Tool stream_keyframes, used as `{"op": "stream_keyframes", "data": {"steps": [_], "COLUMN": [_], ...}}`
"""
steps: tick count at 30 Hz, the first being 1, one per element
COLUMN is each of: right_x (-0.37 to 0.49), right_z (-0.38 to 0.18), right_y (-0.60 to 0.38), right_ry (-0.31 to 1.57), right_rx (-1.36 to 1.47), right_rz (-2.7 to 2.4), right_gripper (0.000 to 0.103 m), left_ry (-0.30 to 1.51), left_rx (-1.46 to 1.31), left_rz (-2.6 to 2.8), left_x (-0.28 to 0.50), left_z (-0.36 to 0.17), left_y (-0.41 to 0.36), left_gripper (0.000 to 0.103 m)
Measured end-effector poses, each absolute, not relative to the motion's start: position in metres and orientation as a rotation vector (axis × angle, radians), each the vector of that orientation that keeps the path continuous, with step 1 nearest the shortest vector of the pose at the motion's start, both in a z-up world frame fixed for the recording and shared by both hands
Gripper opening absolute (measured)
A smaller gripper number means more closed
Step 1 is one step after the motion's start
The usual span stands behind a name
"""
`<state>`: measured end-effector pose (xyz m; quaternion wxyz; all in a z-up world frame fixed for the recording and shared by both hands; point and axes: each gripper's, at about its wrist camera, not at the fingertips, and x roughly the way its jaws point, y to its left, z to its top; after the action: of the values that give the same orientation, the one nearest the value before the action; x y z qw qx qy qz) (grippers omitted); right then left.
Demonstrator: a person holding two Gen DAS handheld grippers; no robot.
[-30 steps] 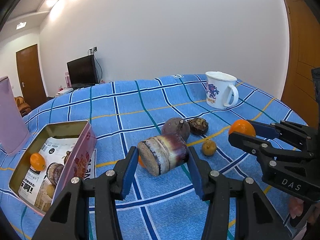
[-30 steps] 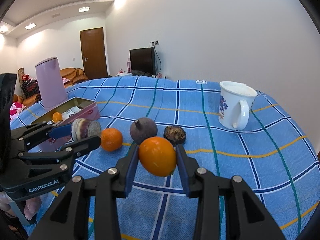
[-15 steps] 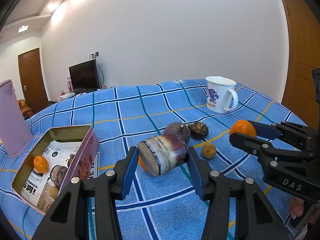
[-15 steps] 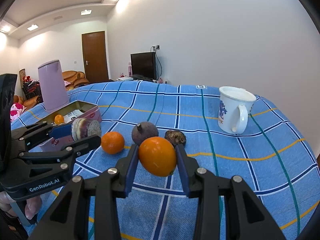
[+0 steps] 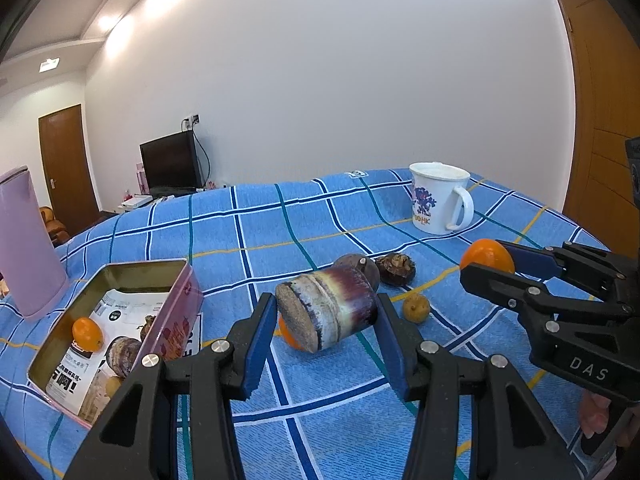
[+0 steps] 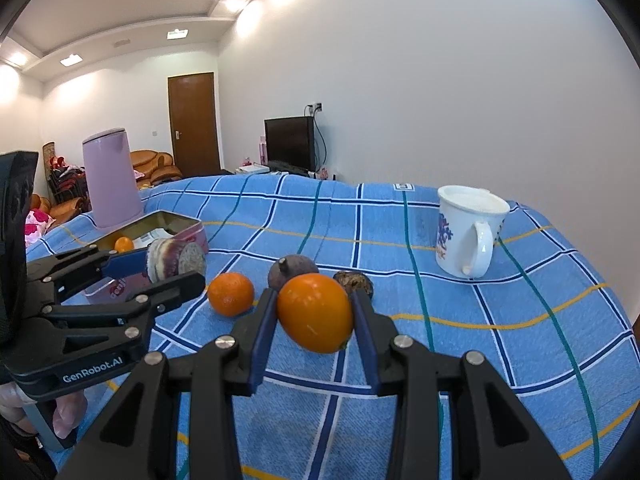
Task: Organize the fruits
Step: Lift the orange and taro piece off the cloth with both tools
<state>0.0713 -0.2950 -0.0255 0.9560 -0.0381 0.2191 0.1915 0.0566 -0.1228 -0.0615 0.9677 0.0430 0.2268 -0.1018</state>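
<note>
The left gripper (image 5: 326, 320) has its two blue fingers (image 5: 260, 328) closed on a short piece of sugarcane (image 5: 328, 310), purple and cream in colour, which lies across between them with one cut end facing the camera. The piece is held above the blue checked cloth of the surface (image 5: 280, 224).

The right gripper (image 6: 314, 316) has its fingers (image 6: 262, 330) pressed on both sides of a large orange (image 6: 316, 312), also held clear of the cloth.

Just beyond the left fingers, partly hidden under the sugarcane, a small orange (image 5: 289, 336) lies on the cloth; in the right wrist view it sits to the left of the right fingers. Behind the sugarcane are a dark purple round fruit (image 5: 362, 266) and, beside it on the right, a brown wrinkled fruit (image 5: 396, 268). A small yellow fruit (image 5: 416, 308) lies just to the right of the left fingers.

To the left of the left fingers stands an open metal tin (image 5: 120, 276) lined with printed paper. Inside it are another orange (image 5: 87, 334), a second sugarcane piece (image 5: 122, 360) and some smaller fruits that are hard to identify. A pink kettle (image 5: 24, 240) stands behind the tin. A white mug (image 5: 438, 198) with a blue print is far ahead, to the right.
</note>
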Motion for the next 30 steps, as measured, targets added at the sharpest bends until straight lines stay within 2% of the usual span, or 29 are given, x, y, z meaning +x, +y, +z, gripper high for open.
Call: {"op": "stream_keyframes", "data": {"steps": [30], "right_x": [0.052], "right_z": [-0.02], "right_y": [-0.299], "right_ry": [0.343], "right_rx": [-0.077], "right_rz": [0.37], "right_gripper": [0.04], "left_ry": [0.35], "left_rx": [0.099], "left_rz": [-0.165], "left_x": [0.038], "left_z": [-0.053], "left_y": [-0.122], "left_gripper": [0.051]}}
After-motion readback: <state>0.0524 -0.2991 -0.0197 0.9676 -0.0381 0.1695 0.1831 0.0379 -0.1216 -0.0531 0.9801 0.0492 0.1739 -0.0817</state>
